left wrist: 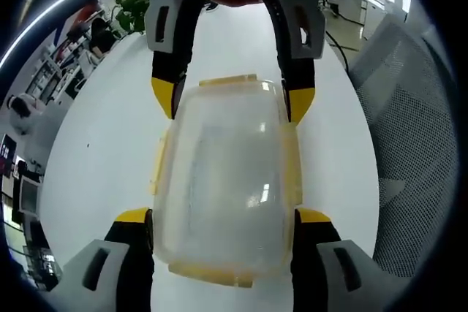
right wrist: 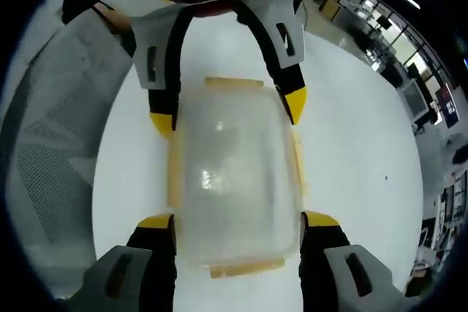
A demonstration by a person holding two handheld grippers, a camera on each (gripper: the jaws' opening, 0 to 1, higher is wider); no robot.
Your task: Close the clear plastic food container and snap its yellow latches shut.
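Left gripper view looks down on the container (left wrist: 223,188), which lies on a white table (left wrist: 102,151) with its clear lid on. The left gripper (left wrist: 223,224) has its jaws spread wide, one yellow tip on each long side of the container, right by the walls; contact cannot be told. The right gripper (left wrist: 232,104) faces it from the far end, jaws likewise wide and straddling the container. A yellow latch (left wrist: 228,80) shows at the far short edge, another at the near edge, and strips along both long sides. A mesh chair (left wrist: 409,144) stands beside the table.

Right gripper view gives the mirror picture: container (right wrist: 234,173) between both wide-spread grippers.
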